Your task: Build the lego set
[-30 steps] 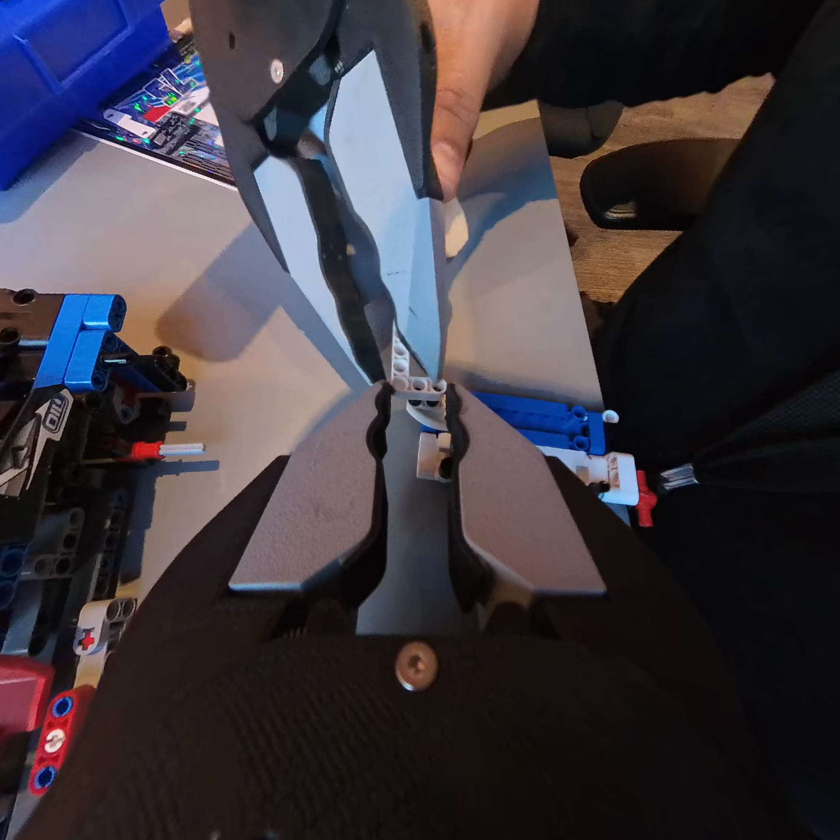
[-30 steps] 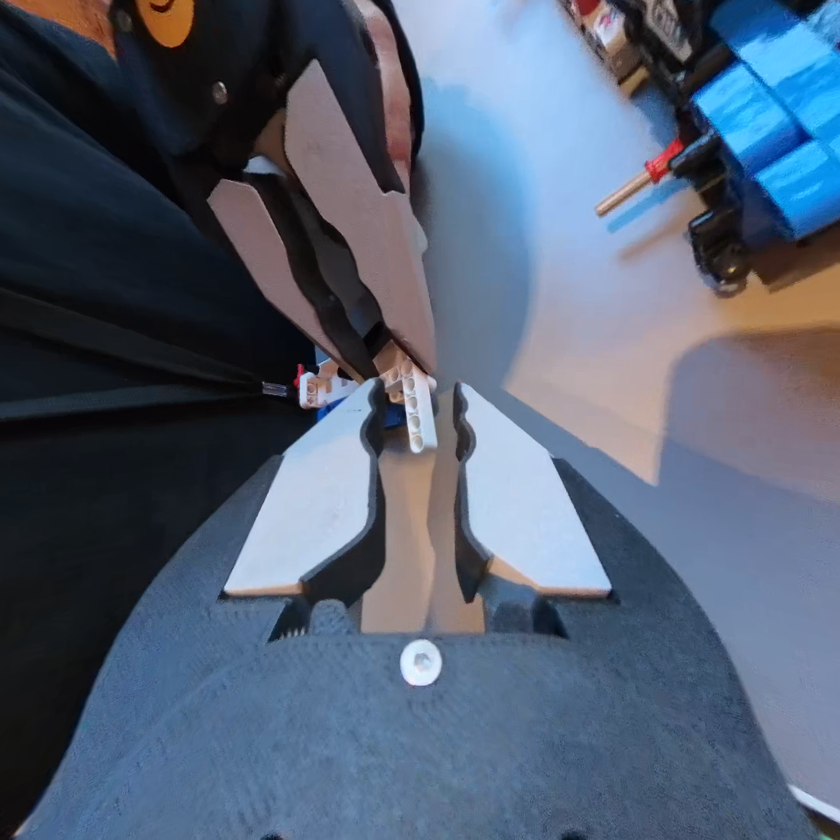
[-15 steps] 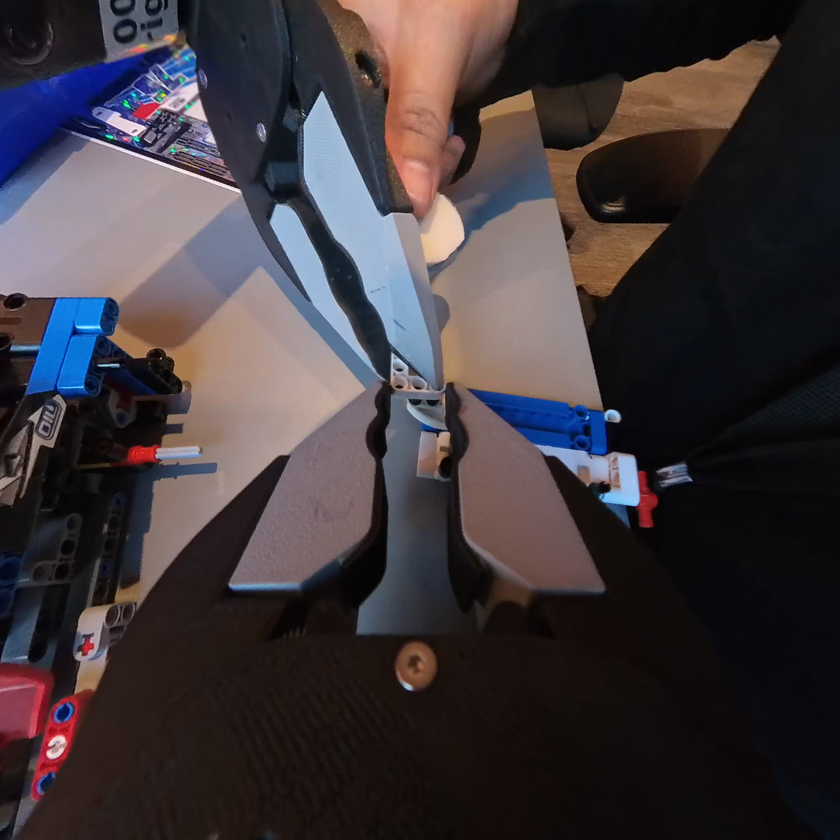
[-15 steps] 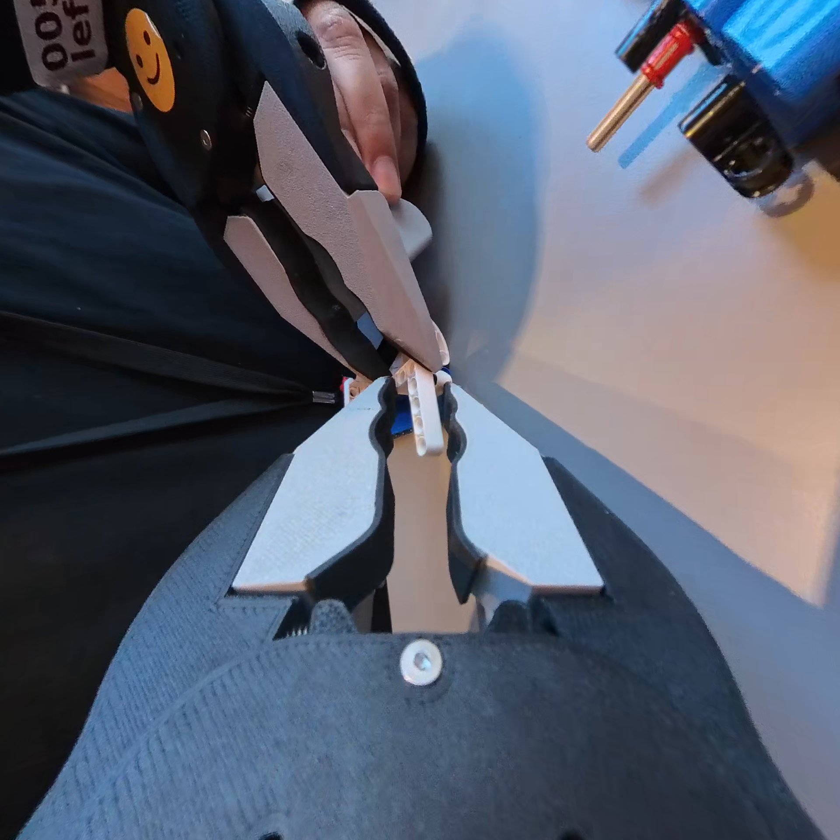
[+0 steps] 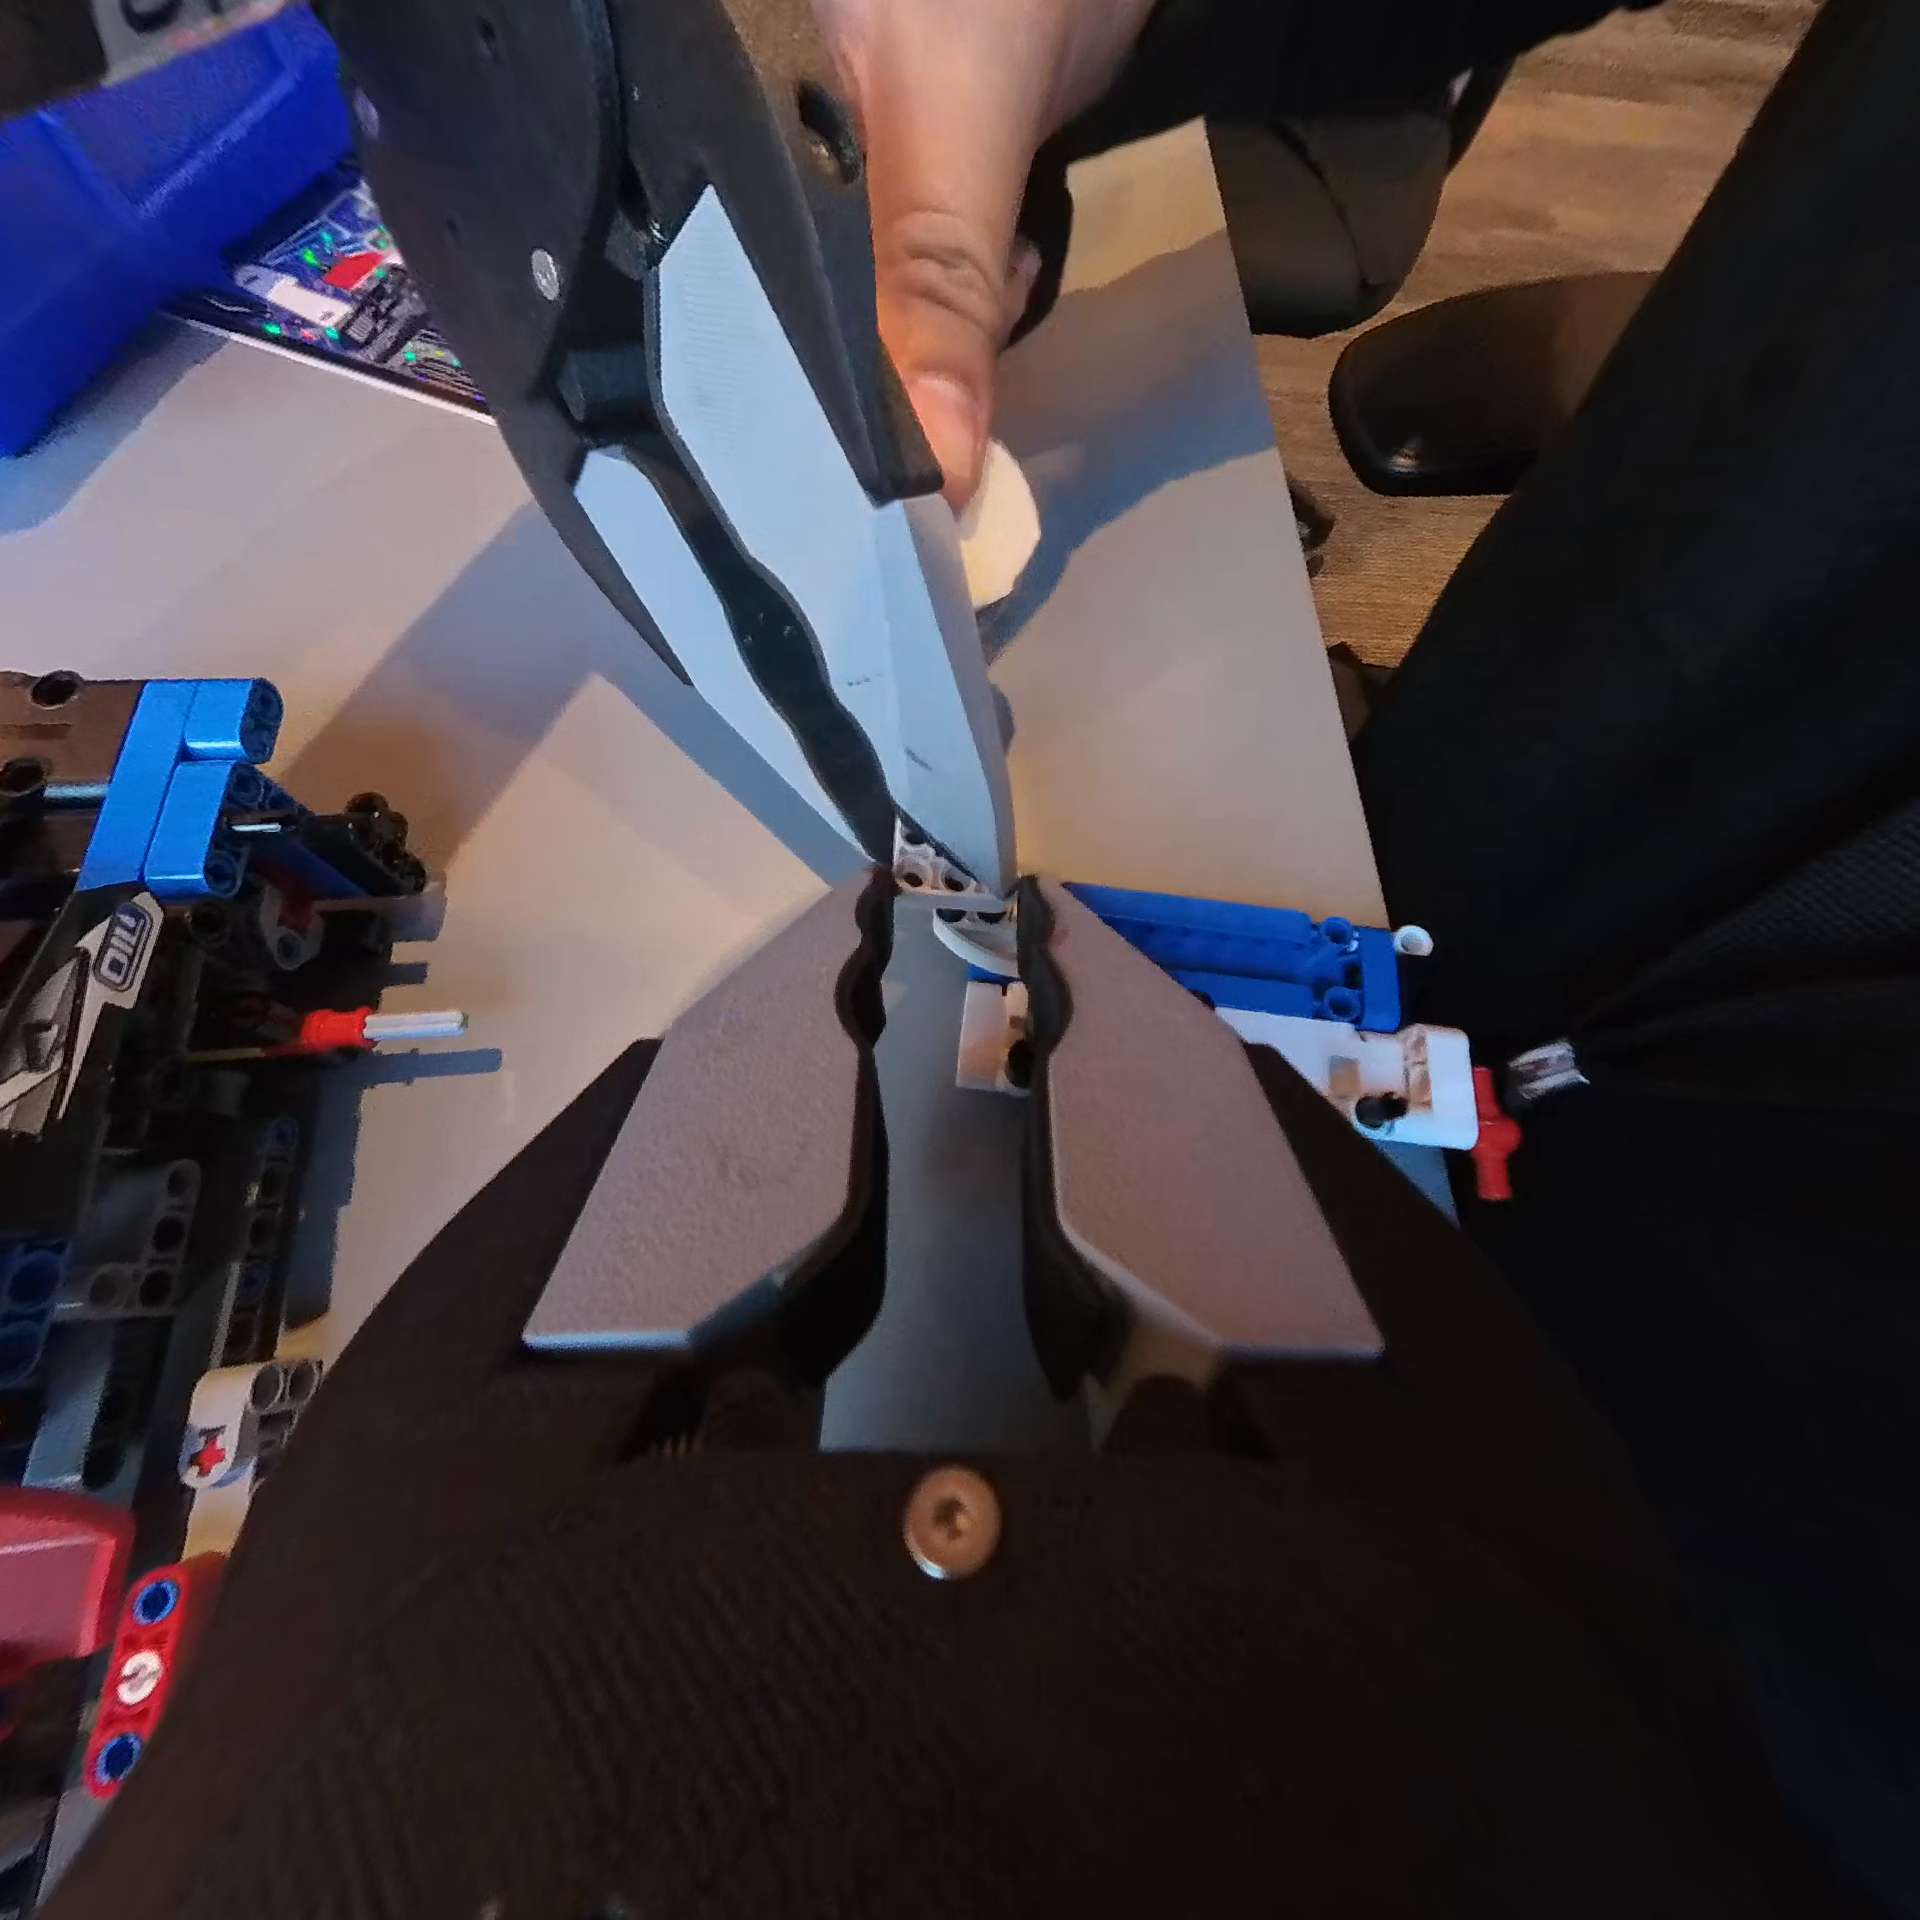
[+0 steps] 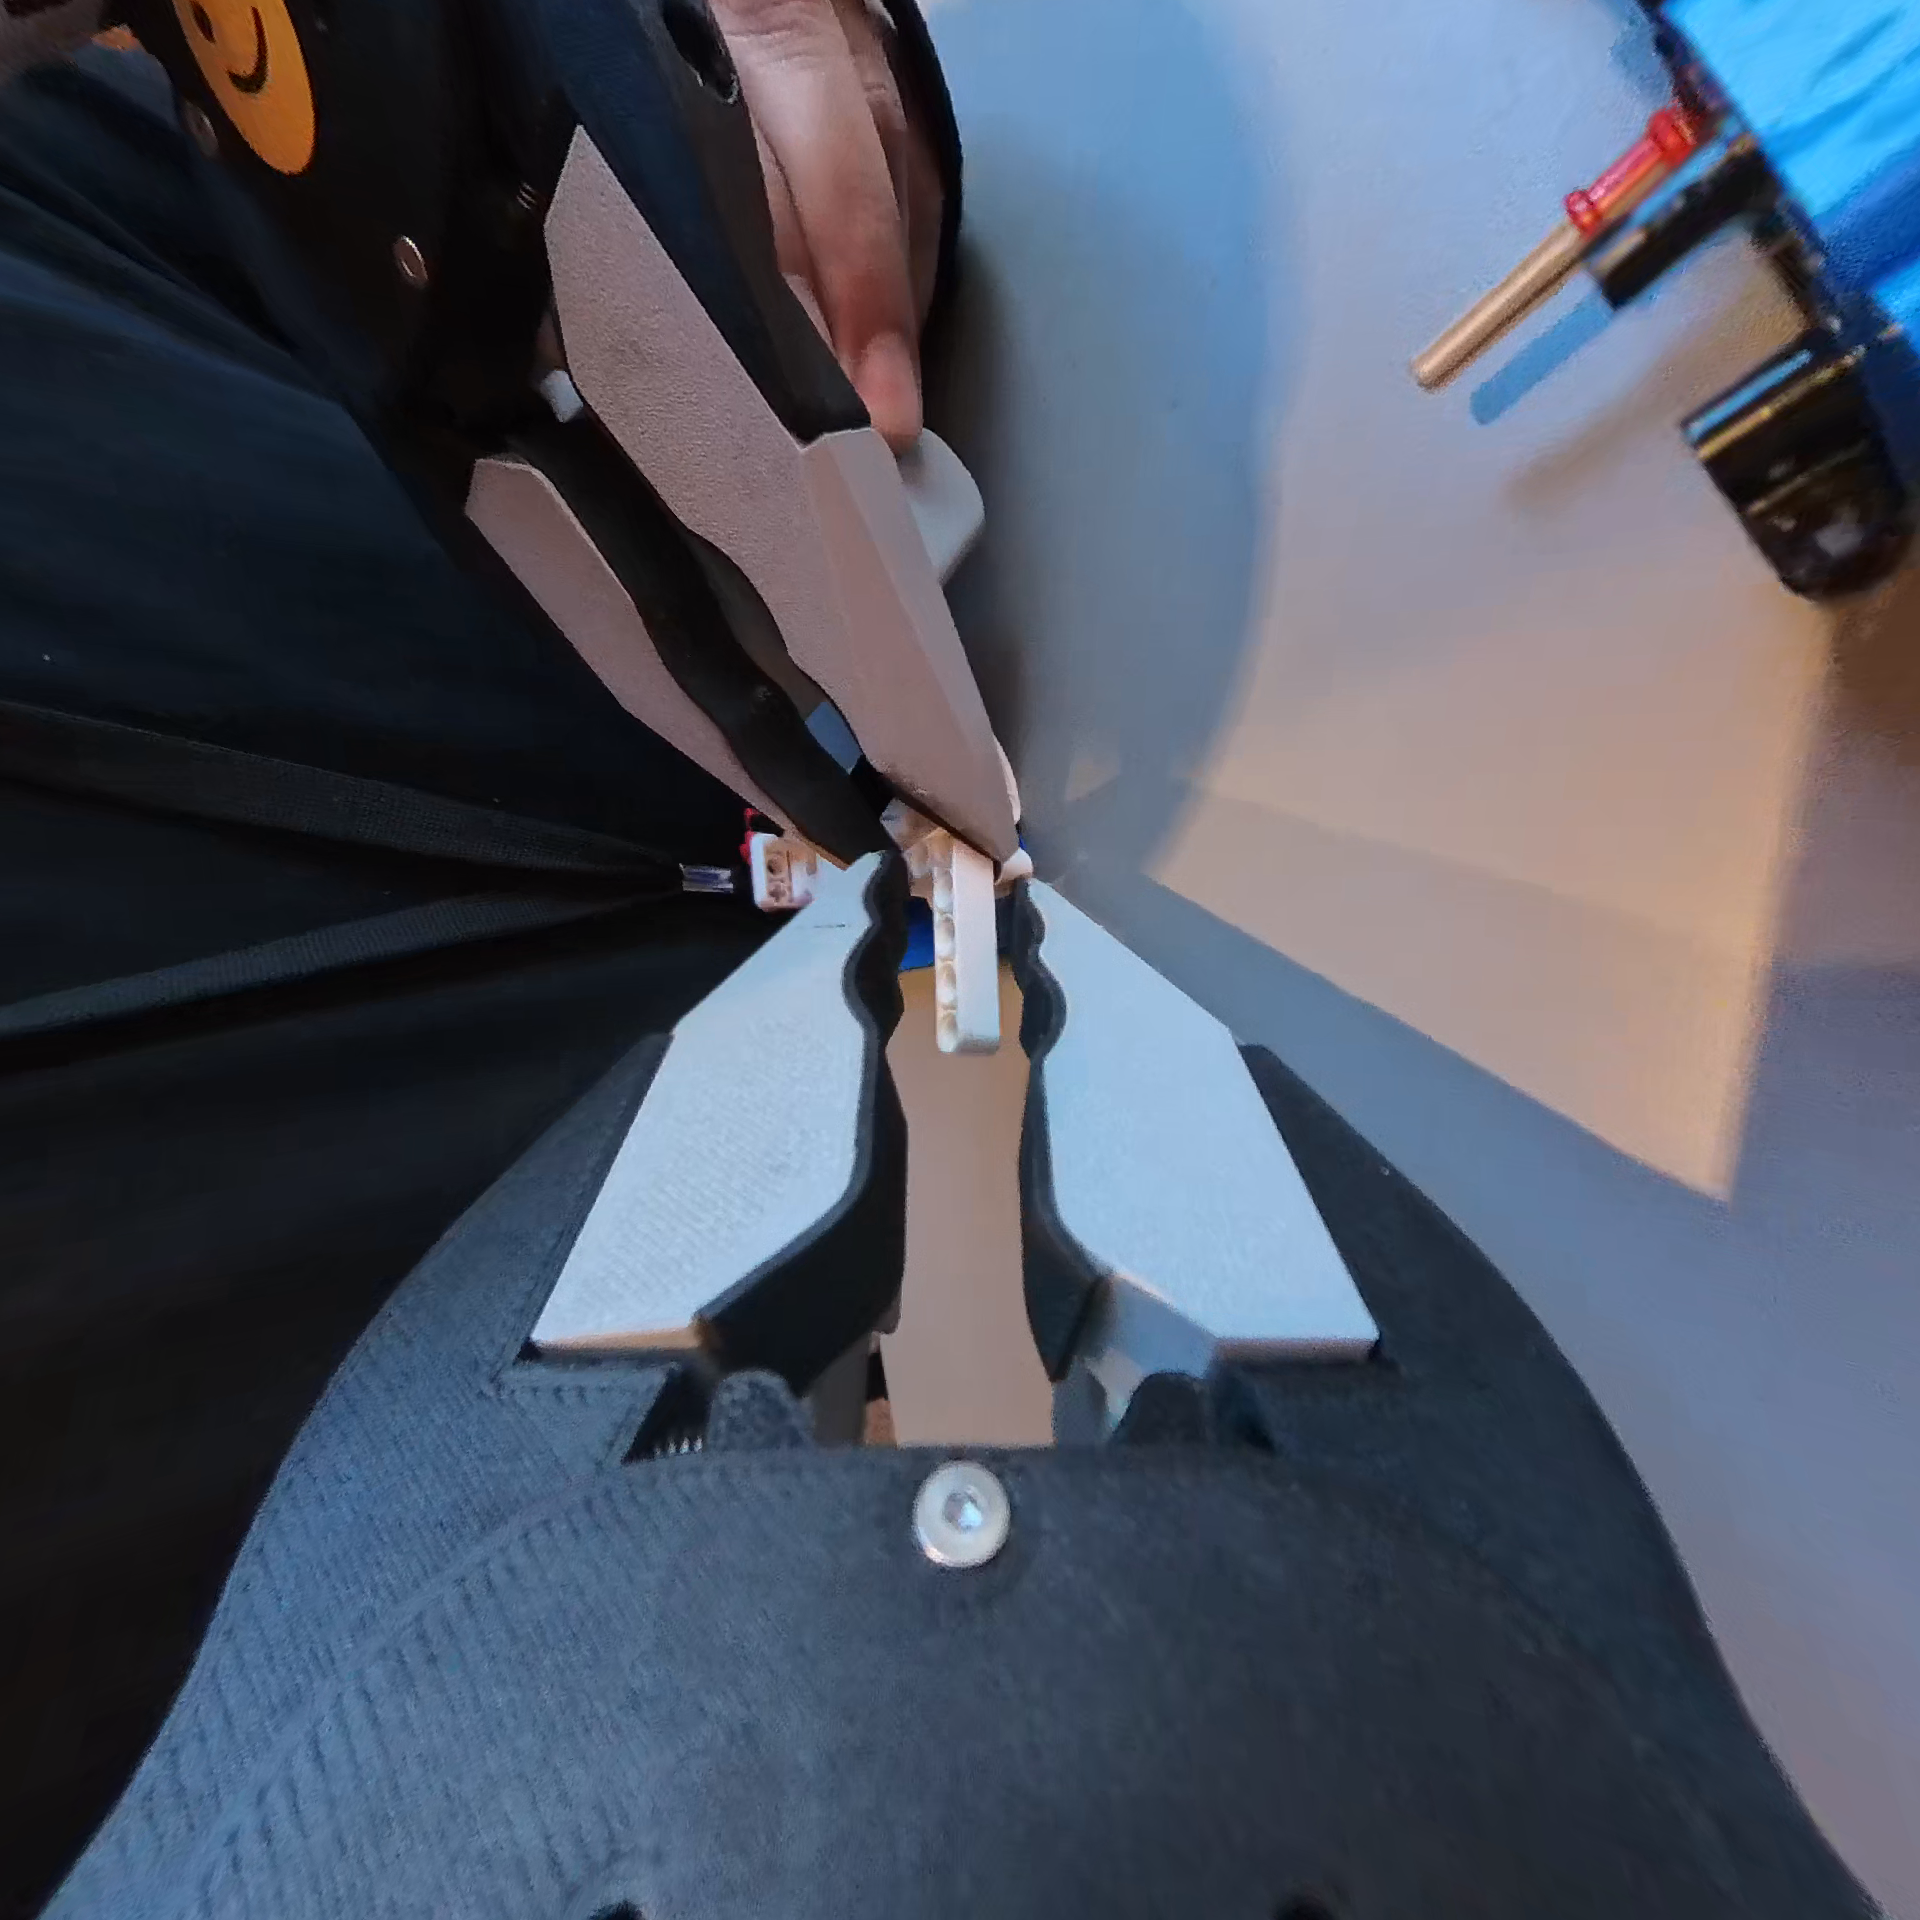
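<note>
My left gripper is shut on a small blue and white sub-assembly and holds it over the table's near edge. My right gripper comes down from above and meets it tip to tip. It is shut on a white beam with holes that touches the sub-assembly's white end. In the right wrist view the white beam lies between my right gripper's jaws. The left gripper reaches in from the upper left. The joint between beam and sub-assembly is hidden by the fingertips.
The large blue and black car model stands at the left, with a red and white axle sticking out. A blue bin and a booklet lie at the back. The model also shows in the right wrist view. A chair base is beyond the table edge. Less than 4 cm separates the two grippers' tips.
My right gripper's jaws have closed on the white beam, having stood wider a second ago. The right gripper has tilted and pressed closer to the left one. The left gripper has hardly moved.
</note>
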The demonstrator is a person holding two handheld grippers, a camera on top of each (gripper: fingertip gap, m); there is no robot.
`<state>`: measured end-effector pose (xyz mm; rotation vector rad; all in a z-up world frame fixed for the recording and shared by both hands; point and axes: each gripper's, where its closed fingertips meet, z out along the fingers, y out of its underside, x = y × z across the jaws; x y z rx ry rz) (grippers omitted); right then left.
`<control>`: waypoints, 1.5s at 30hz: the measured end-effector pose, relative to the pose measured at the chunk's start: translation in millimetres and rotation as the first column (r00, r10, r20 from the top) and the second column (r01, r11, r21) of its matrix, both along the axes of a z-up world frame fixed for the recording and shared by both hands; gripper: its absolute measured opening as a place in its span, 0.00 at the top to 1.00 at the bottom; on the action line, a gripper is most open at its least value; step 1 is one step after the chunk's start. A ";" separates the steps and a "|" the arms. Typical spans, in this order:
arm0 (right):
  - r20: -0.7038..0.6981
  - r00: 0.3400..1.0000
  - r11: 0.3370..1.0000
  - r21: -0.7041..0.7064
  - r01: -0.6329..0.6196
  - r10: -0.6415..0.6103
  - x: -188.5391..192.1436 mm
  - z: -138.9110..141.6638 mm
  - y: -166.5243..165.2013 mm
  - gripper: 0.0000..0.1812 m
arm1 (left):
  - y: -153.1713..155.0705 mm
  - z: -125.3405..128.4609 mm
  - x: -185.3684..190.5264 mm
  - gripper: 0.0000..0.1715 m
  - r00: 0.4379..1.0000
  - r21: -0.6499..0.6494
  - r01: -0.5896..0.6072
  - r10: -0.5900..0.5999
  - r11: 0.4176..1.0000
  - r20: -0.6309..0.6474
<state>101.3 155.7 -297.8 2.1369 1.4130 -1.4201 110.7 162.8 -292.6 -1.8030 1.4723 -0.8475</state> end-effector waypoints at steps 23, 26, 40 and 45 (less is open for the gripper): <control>-0.168 0.986 0.891 0.445 0.086 -0.012 11.0 4.7 15.5 0.86 | 5.8 1.3 -5.0 0.82 1.000 -0.079 -0.018 0.019 0.997 0.004; -0.183 0.982 0.867 0.480 0.132 -0.048 10.7 3.4 19.6 0.84 | 9.4 12.7 -11.2 0.80 0.998 -0.091 -0.049 0.052 0.995 0.029; -0.374 0.922 0.723 0.610 0.324 -0.098 25.8 16.9 31.8 0.79 | -24.4 7.1 -46.5 0.77 0.896 -0.108 -0.428 0.406 0.897 -0.182; -0.322 0.946 0.671 0.695 0.261 -0.035 23.0 4.7 32.4 0.79 | -30.5 -7.8 -42.8 0.72 0.788 -0.111 -0.600 0.562 0.792 -0.252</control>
